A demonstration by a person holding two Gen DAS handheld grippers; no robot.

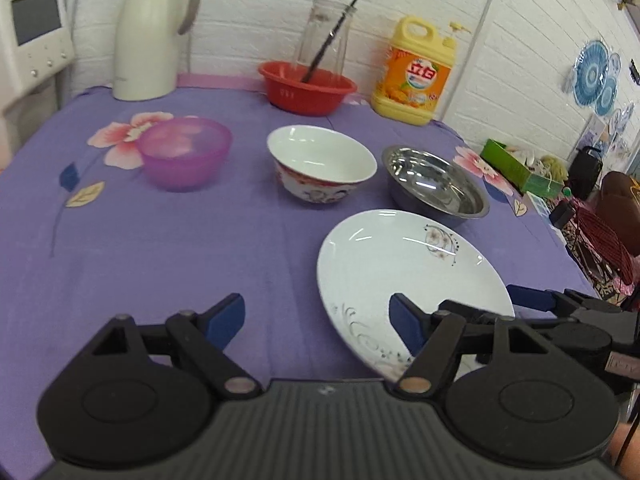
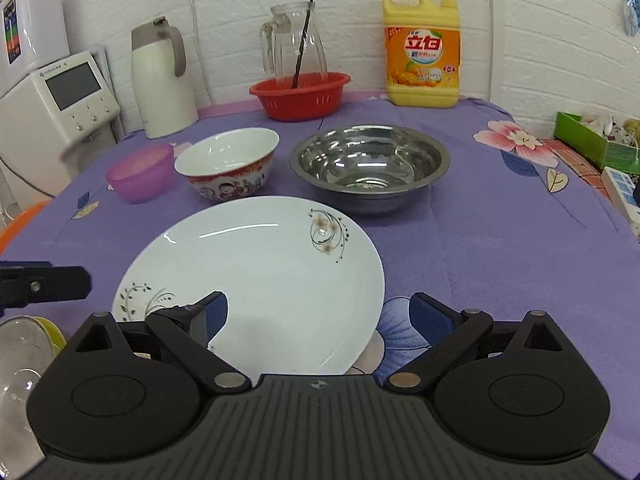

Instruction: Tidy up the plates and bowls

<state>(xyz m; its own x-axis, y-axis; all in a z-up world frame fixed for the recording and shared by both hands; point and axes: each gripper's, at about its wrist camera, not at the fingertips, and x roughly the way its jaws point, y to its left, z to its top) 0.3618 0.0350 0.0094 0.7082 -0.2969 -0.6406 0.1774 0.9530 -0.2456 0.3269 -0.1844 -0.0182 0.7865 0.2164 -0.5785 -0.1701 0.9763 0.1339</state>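
Observation:
A white plate [image 2: 256, 280] with flower print lies flat on the purple cloth, also in the left wrist view [image 1: 404, 276]. Behind it stand a purple plastic bowl [image 2: 138, 172], a white ceramic bowl [image 2: 228, 162] with red pattern and a steel bowl [image 2: 370, 164]. They show in the left wrist view too: purple bowl [image 1: 186, 152], ceramic bowl [image 1: 320, 164], steel bowl [image 1: 434, 184]. My right gripper [image 2: 320, 314] is open at the plate's near edge, its left finger over the plate. My left gripper [image 1: 318, 322] is open, left of the plate, its right finger over the rim.
At the back stand a white thermos jug [image 2: 162, 84], a red basket [image 2: 300, 94] holding a glass pitcher [image 2: 294, 46], and a yellow detergent bottle [image 2: 422, 48]. A white appliance [image 2: 64, 100] is at the left. A green box [image 2: 592, 140] sits at the right edge.

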